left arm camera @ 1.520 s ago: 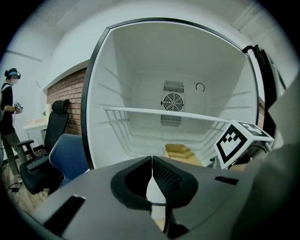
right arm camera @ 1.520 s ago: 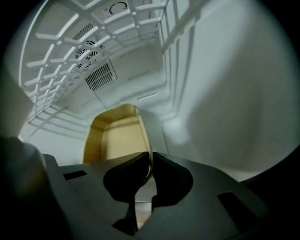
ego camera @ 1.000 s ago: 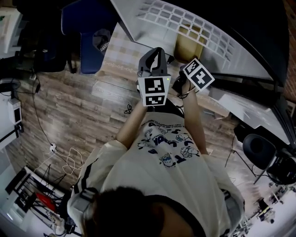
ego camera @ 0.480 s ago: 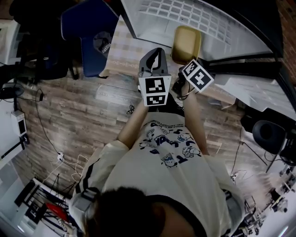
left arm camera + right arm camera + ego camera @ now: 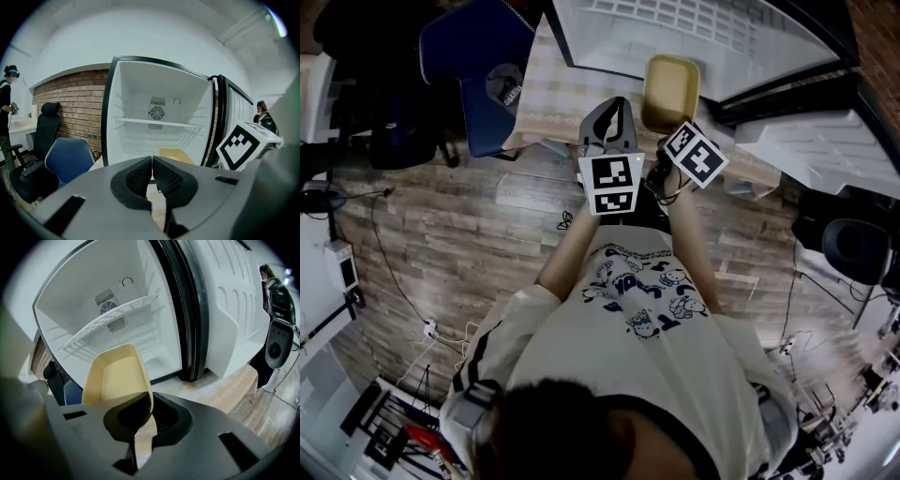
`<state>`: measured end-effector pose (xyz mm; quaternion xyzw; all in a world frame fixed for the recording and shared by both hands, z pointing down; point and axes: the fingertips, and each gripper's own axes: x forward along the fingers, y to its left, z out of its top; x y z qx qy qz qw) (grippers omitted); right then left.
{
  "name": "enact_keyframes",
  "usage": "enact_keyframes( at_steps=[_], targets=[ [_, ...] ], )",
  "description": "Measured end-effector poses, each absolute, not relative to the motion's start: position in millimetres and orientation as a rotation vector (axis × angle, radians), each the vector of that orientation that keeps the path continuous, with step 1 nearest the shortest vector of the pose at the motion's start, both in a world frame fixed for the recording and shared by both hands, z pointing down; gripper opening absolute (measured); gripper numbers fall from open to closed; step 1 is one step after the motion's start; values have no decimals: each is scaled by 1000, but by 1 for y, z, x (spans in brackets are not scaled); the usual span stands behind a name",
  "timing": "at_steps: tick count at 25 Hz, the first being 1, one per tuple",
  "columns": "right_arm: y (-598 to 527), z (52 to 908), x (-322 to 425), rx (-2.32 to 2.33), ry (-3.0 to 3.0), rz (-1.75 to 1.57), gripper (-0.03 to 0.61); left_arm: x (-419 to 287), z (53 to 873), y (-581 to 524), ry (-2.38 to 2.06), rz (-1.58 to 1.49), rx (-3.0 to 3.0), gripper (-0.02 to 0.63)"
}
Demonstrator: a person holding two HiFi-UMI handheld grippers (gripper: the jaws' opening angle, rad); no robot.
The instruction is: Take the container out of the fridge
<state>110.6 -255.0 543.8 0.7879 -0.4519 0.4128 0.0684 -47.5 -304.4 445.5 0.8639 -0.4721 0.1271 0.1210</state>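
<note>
A shallow beige container (image 5: 670, 86) hangs just outside the open fridge (image 5: 675, 23), over the table. My right gripper (image 5: 667, 131) is shut on its near rim. In the right gripper view the container (image 5: 117, 376) tilts up from the right gripper (image 5: 149, 414), with the rim pinched between the jaws. My left gripper (image 5: 614, 103) is beside it on the left, shut and empty. In the left gripper view the left gripper (image 5: 152, 164) has its pads pressed together, and the container (image 5: 176, 155) shows beyond them, in front of the fridge's white interior (image 5: 157, 117).
The fridge door (image 5: 229, 301) stands swung open on the right. A wire shelf (image 5: 117, 319) crosses the interior. The fridge sits on a table with a patterned cloth (image 5: 548, 94). A blue chair (image 5: 483, 66) stands to the left. People stand at the room's edges.
The container has come out from under the fridge's edge toward me, held in the right gripper. Both grippers shifted slightly back; the left stayed shut.
</note>
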Motion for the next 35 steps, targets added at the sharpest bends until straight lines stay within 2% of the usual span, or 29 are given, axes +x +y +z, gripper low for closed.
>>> enact_keyframes(
  at_steps=[35],
  targets=[
    [-164,546,68,2371,-1334,1245,43,-59,438,-227,-1257,351,2619,18]
  ],
)
